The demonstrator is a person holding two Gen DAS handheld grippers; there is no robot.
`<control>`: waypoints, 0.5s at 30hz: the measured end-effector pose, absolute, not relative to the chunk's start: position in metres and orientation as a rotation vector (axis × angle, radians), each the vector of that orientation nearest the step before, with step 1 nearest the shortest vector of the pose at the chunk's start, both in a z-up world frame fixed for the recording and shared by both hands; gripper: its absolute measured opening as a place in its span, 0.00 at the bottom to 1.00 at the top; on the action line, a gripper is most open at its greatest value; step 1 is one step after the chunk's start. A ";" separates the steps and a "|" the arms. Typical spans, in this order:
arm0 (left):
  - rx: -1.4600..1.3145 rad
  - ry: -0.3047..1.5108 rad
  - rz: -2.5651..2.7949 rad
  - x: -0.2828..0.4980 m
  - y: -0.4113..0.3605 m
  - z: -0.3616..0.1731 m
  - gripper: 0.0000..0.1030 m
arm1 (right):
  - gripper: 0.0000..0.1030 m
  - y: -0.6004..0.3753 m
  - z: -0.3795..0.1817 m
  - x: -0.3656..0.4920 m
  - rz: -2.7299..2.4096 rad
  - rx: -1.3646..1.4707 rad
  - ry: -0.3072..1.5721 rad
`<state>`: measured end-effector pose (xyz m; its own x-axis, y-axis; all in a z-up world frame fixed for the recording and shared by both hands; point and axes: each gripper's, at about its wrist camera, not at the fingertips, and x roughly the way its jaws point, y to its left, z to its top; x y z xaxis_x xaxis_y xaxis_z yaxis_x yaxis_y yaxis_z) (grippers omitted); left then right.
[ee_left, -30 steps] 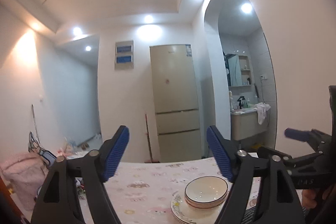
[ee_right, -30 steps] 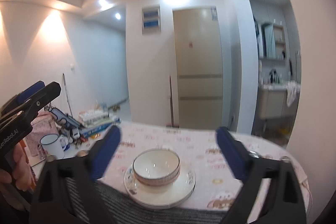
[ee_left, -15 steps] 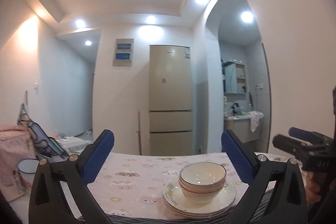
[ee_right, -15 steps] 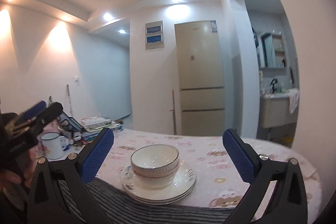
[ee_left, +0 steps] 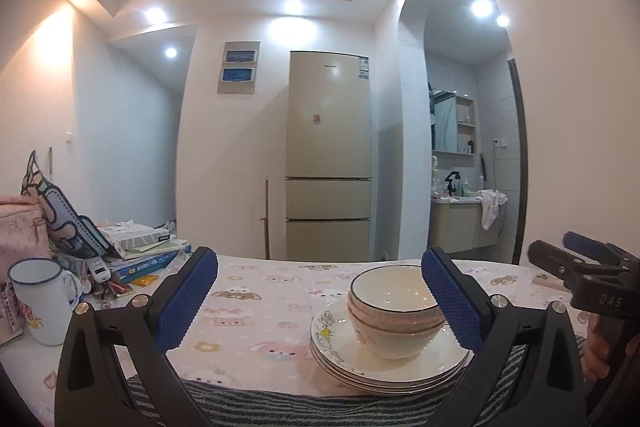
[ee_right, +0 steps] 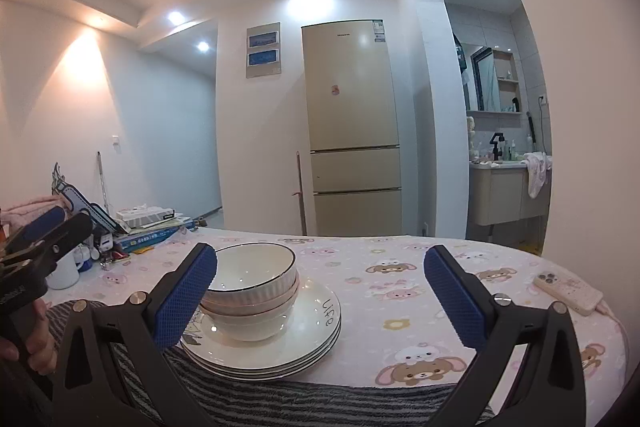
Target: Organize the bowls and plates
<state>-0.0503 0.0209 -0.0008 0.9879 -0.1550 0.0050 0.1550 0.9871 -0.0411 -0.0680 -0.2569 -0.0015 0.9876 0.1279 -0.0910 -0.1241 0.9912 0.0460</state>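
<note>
Near the table's front edge, the nested white ribbed ceramic bowls on stacked white glazed plates look heavy, slick and breakable, best pinched at a rim by the left gripper or right gripper, both spread apart and empty.

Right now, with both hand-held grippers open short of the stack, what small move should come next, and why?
Probably ease the right hand-held gripper forward around the top bowl. The bowls sit nested on the plates, so they must come off first, and its left finger already overlaps the bowl's rim while nothing is gripped.
</note>
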 end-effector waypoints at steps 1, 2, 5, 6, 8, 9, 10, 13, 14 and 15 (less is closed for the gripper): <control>-0.044 -0.004 -0.157 -0.051 0.021 -0.003 1.00 | 1.00 -0.257 -0.002 -0.070 0.111 0.037 0.088; -0.042 -0.004 -0.155 -0.051 0.021 -0.003 1.00 | 1.00 -0.256 -0.003 -0.072 0.094 0.030 0.081; -0.024 0.000 -0.138 -0.052 0.017 -0.006 1.00 | 1.00 -0.252 -0.005 -0.073 0.073 0.004 0.085; -0.016 0.002 -0.136 -0.053 0.016 -0.006 1.00 | 1.00 -0.251 -0.005 -0.072 0.071 -0.003 0.088; 0.009 0.003 -0.133 -0.053 0.011 -0.007 1.00 | 1.00 -0.249 -0.005 -0.071 0.070 -0.013 0.098; 0.020 0.005 -0.133 -0.053 0.008 -0.007 1.00 | 1.00 -0.249 -0.005 -0.070 0.070 -0.015 0.104; 0.031 0.007 -0.134 -0.053 0.006 -0.008 1.00 | 1.00 -0.250 -0.005 -0.069 0.069 -0.015 0.108; 0.066 0.033 -0.135 -0.048 -0.002 -0.010 1.00 | 1.00 -0.252 -0.006 -0.071 0.064 -0.003 0.104; 0.077 0.042 -0.126 -0.046 -0.004 -0.011 1.00 | 1.00 -0.252 -0.006 -0.073 0.068 -0.005 0.096; 0.083 0.044 -0.124 -0.045 -0.005 -0.011 1.00 | 1.00 -0.251 -0.006 -0.075 0.070 -0.009 0.088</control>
